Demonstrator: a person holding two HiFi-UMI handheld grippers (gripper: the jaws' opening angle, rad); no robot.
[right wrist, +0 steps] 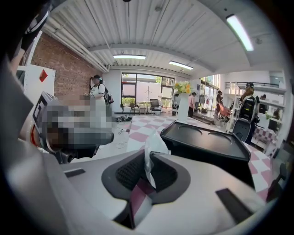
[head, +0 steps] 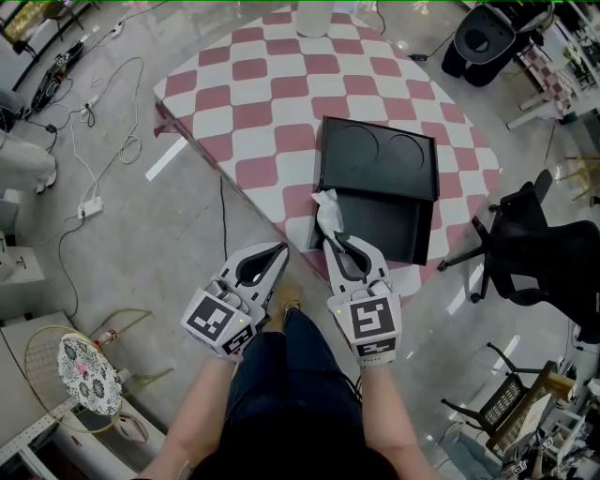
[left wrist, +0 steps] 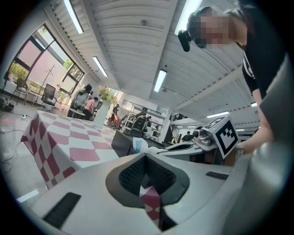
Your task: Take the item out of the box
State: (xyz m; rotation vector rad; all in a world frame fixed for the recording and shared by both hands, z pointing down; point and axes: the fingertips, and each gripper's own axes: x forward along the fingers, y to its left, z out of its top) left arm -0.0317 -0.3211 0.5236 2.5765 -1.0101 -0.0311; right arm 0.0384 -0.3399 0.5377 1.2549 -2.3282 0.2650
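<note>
A black box with its lid thrown back lies on the near right of the red-and-white checked table. A crumpled white item sticks up at the box's near left corner. My right gripper is shut on its lower end; in the right gripper view the white item rises from between the pads, with the box just beyond. My left gripper hangs off the table's near edge, left of the box, jaws together and empty; its own view shows my left gripper holding nothing.
A white cylinder stands at the table's far edge. A black office chair is close on the right. Cables trail over the floor on the left. A racket lies at the lower left.
</note>
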